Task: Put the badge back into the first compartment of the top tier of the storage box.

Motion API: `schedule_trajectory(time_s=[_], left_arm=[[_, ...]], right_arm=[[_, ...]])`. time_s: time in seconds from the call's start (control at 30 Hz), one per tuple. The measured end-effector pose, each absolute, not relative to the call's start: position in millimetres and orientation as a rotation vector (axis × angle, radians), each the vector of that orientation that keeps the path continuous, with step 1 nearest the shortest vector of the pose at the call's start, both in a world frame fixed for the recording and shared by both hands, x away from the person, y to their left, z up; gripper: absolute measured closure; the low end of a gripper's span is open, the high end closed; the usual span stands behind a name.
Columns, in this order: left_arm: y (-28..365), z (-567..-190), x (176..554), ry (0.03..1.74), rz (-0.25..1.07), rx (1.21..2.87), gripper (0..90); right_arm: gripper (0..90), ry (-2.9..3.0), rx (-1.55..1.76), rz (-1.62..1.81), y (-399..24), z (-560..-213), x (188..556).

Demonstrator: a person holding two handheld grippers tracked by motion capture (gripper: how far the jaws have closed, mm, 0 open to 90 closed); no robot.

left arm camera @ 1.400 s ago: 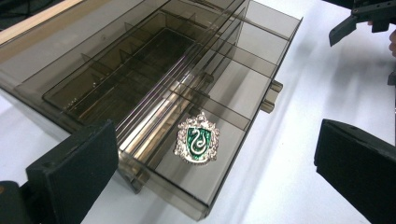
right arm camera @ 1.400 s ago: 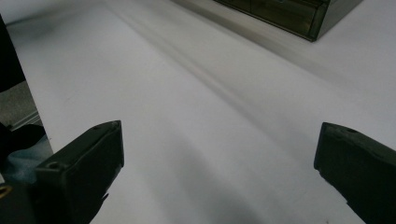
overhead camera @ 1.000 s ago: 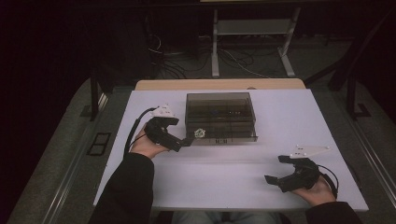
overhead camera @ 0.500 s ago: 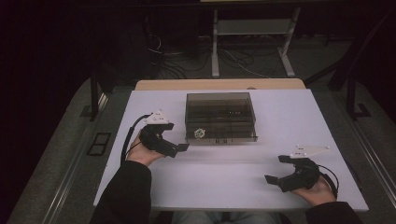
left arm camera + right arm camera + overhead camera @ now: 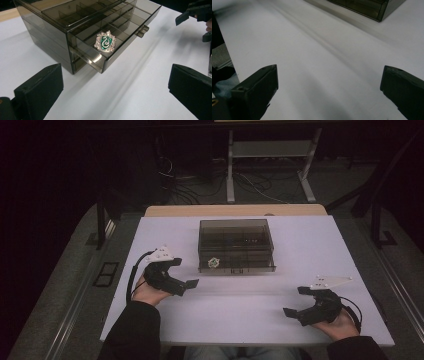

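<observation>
Smoky acrylic drawer ahead of left gripper, badge inside; both grippers' jaws apart, empty; right gripper idle. Push drawer front squarely, judged.

A box sits at the middle back of the desk. A badge lies in its open drawer, at the box's front left. The left hand-held gripper is left of the box, the right hand-held gripper near the front right.

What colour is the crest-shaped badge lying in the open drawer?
Green centre, silver border badge, clearest in the left gripper view.
</observation>
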State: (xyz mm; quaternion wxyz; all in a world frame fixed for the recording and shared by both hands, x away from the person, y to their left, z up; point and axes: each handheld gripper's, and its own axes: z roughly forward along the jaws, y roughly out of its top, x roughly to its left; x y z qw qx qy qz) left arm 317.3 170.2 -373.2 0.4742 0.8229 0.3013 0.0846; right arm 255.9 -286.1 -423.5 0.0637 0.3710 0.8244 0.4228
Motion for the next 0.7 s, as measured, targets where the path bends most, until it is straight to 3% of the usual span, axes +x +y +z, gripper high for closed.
schedule_trajectory(time_s=[0.7], left_arm=[[184.4, -402.5, 290.4, 0.803, 0.208, 1.955, 0.0]], right_arm=[[1.3, 2.478, 1.132, 1.279, -287.8, -423.8, 256.6]])
